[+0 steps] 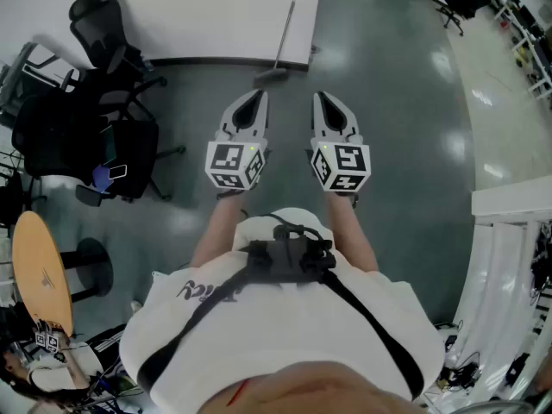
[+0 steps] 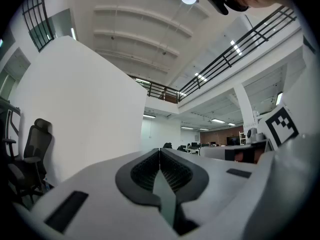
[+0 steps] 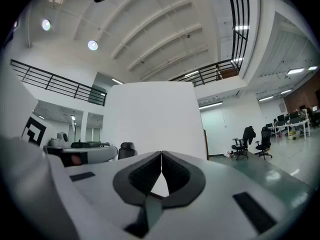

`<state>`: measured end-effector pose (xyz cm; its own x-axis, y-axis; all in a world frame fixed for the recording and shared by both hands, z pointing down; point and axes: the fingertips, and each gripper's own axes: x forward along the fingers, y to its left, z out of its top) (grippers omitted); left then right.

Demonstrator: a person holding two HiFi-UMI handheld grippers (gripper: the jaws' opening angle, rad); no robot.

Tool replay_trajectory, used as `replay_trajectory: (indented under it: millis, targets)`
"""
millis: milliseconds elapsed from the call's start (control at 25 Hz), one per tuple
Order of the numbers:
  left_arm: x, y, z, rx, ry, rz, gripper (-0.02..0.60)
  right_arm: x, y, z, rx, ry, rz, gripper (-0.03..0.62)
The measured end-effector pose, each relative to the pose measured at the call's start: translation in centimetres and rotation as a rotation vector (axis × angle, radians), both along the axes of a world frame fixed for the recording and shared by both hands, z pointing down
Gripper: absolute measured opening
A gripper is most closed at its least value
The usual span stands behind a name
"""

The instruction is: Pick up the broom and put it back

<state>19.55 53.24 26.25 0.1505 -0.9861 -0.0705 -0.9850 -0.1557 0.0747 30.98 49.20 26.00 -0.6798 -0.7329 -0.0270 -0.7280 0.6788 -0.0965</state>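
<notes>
Approach step, as we read it: nothing is picked up yet. We hold the left gripper (image 1: 256,102) and right gripper (image 1: 321,100) level, side by side; both claws are closed tip to tip with nothing between them. The grey long-handled broom (image 1: 282,41) stands ahead of us, its head on the glossy grey-green floor (image 1: 388,136) at the base of the white partition wall (image 1: 216,15), well apart from both grippers. The next move calls for stepping closer, opening one claw and closing it round the thin handle. Neither gripper view shows the broom clearly. We cannot tell whether it leans on the wall or where "back" is.
</notes>
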Motion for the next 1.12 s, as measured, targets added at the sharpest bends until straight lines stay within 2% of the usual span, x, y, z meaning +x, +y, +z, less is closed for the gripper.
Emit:
replay_trajectory:
  millis: [240,480,680,760,880,1000,1120]
  targets:
    - [2.9,-0.7,1.0,-0.01,0.006,-0.02,0.014,2.5,-0.8,0.7,-0.012,-0.005,-0.028,0.006]
    - [5.6,-1.0,2.3,-0.028,0.025,-0.067,0.014,4.9,-1.6,1.9,-0.054,-0.043,-0.103,0.006]
    - [6.9,-0.3,4.7,-0.064,0.027,-0.108,0.014,5.9,-2.4,3.3,0.015,0.068,-0.125,0.006]
    - [6.3,-0.1,5.7,-0.082,0.038,-0.124,0.014,4.8,-2.7,4.3,0.002,0.095,-0.142,0.006]
    - [4.4,-0.7,6.7,-0.093,0.038,-0.147,0.014,2.3,-2.9,6.1,-0.057,0.072,-0.2,0.006]
    - [1.8,-2.5,7.4,-0.089,0.043,-0.151,0.014,-0.5,-3.6,7.8,-0.066,0.085,-0.245,0.006]
    - [-1.3,-5.2,8.0,-0.095,0.058,-0.136,0.014,-3.1,-6.0,9.0,-0.081,0.124,-0.227,0.006]
